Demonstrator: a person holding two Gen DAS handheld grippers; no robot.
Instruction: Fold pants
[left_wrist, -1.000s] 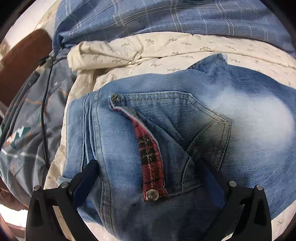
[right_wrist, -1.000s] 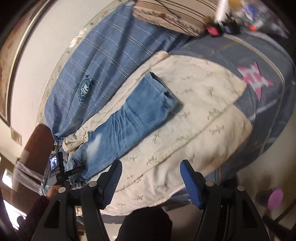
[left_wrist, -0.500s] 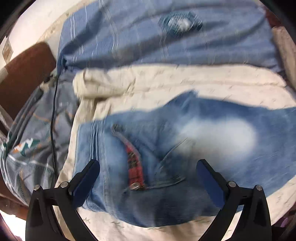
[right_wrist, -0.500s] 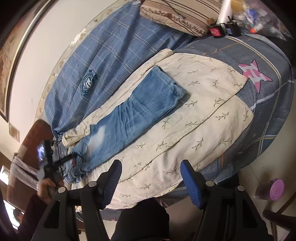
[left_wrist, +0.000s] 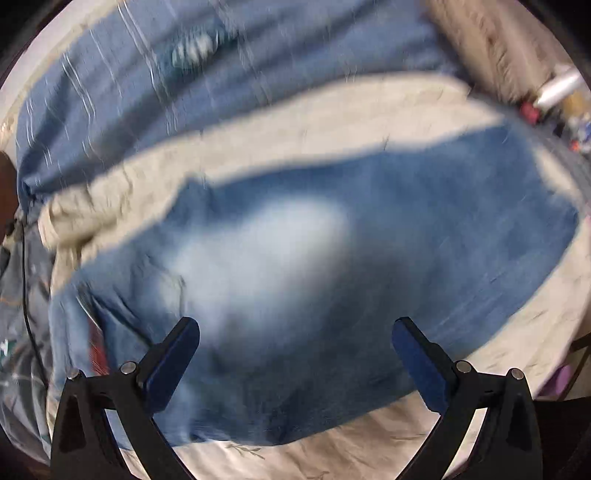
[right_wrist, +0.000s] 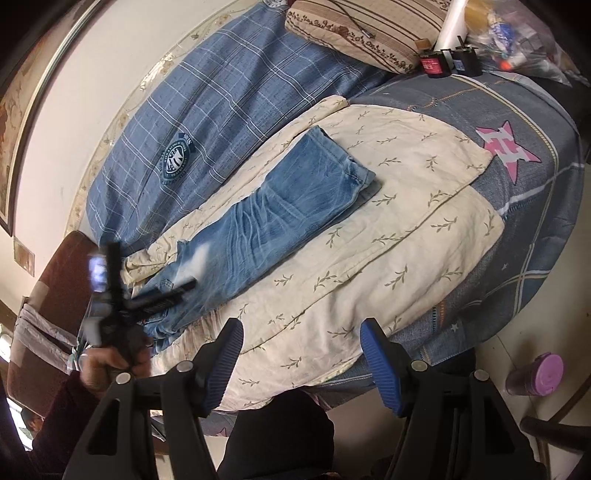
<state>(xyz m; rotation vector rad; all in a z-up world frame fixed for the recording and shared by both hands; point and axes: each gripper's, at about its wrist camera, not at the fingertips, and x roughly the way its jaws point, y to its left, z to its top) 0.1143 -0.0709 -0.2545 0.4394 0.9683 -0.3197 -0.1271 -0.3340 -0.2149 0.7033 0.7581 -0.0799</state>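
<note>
Blue jeans (right_wrist: 280, 218) stretched lengthwise on a cream leaf-print sheet (right_wrist: 388, 258) over the bed, legs stacked, hems toward the striped pillow (right_wrist: 369, 33). Left gripper (left_wrist: 295, 354) spread wide and empty above the faded seat area, view blurred. Right gripper (right_wrist: 301, 354) also apart, empty, well back near the bed's edge. Purple cup (right_wrist: 539, 374) on the floor
</note>
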